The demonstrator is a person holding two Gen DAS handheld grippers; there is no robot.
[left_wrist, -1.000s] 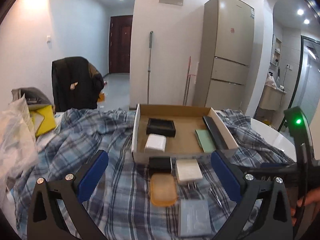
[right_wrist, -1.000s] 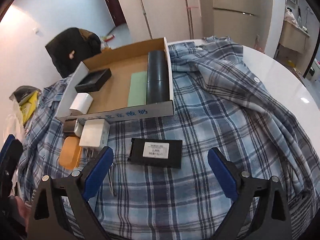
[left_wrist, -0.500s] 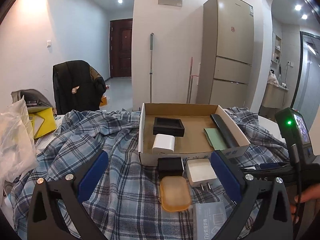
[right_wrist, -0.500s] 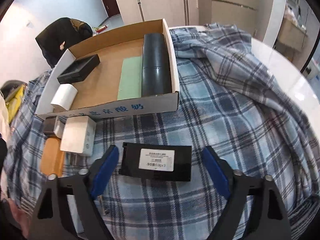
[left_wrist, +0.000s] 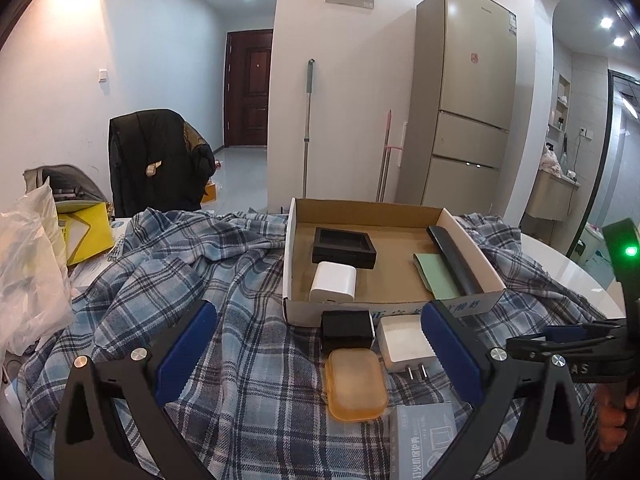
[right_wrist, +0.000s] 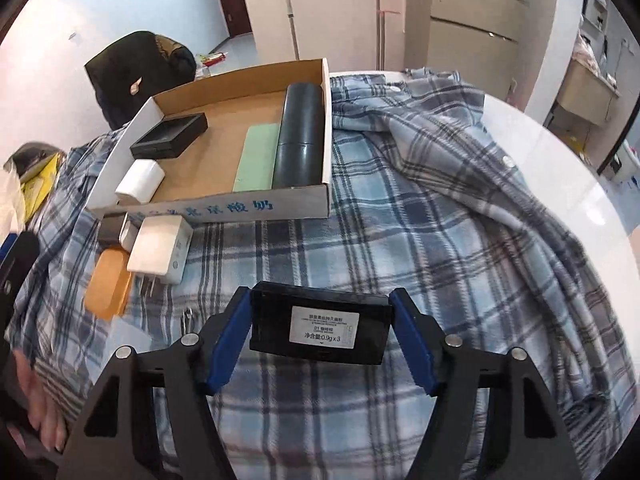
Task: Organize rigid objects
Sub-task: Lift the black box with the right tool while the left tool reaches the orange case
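Box (right_wrist: 256,208) holds black tray (right_wrist: 170,142), white charger (right_wrist: 140,182), green pad (right_wrist: 256,158), black case (right_wrist: 300,134). Right gripper (right_wrist: 320,328) jaws, just closing, clamp labelled box (right_wrist: 320,330). Left gripper (left_wrist: 316,352) fingers wide, empty; plug (left_wrist: 404,344) and soap (left_wrist: 356,384) between.

My right gripper (right_wrist: 320,330) jaws just closed in, blue pads touching both ends of the black labelled box (right_wrist: 320,328), lower centre; cardboard tray (right_wrist: 208,212) upper left.

The grey packet (left_wrist: 430,444) at 6 o'clock is cut off by the left wrist view's lower edge — its print is too small to read. The plaid cloth (right_wrist: 420,240) hides most of the white tabletop (right_wrist: 560,168) — only its 3 o'clock rim shows.
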